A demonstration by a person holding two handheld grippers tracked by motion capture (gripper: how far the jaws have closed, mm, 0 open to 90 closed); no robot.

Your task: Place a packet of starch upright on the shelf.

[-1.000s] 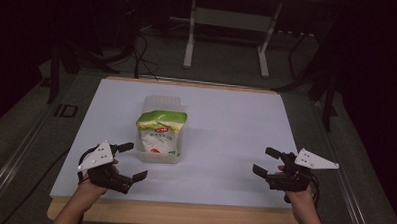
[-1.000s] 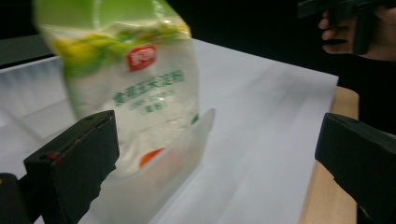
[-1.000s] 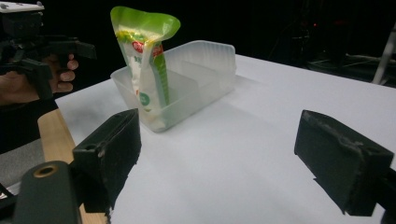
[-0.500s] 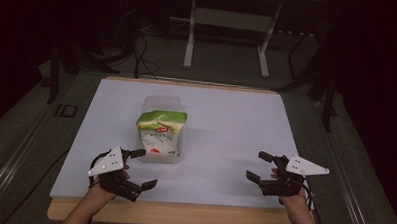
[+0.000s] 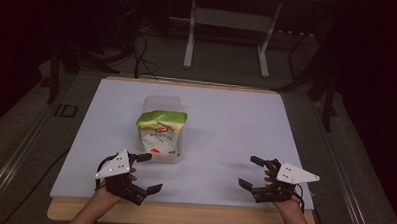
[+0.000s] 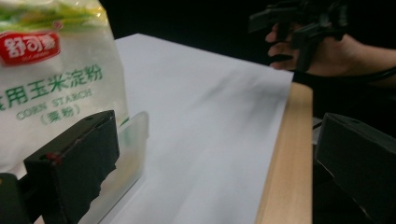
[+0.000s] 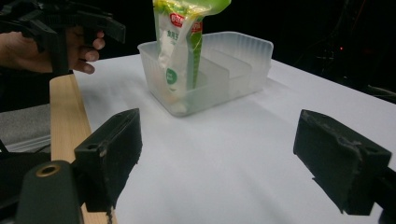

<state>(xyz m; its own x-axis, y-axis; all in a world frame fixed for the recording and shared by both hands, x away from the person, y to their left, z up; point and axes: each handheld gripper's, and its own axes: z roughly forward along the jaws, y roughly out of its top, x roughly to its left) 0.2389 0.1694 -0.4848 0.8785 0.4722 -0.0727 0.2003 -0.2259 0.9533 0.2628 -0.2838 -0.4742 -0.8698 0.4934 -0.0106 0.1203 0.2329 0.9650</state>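
Two grippers: both are low over the near part of the table, one at each side, and both hold nothing.
Left gripper: it is near the front edge at the left. Its jaws are spread wide and released. The upper jaw points toward the near end of the container and is just beside it; from the high view I cannot tell if it touches.
Left gripper view: one jaw stands close in front of the container wall and the bag; the other jaw is out over the wooden edge of the table.
Right gripper: it is near the front edge at the right, well apart from the container. Its jaws are also wide and released, with only the white table surface between them.
Bag of corn starch: white with a green top and a red label. It stands upright in the near end of the container and rises well above the rim.
Plastic container: clear and rectangular, left of the middle of the table, with its long side going away from the person. In the right gripper view a divider crosses it behind the bag.
Hands: a hand holds the left gripper; another hand holds the right one.
Table cover: white, with wood showing along the front edge.
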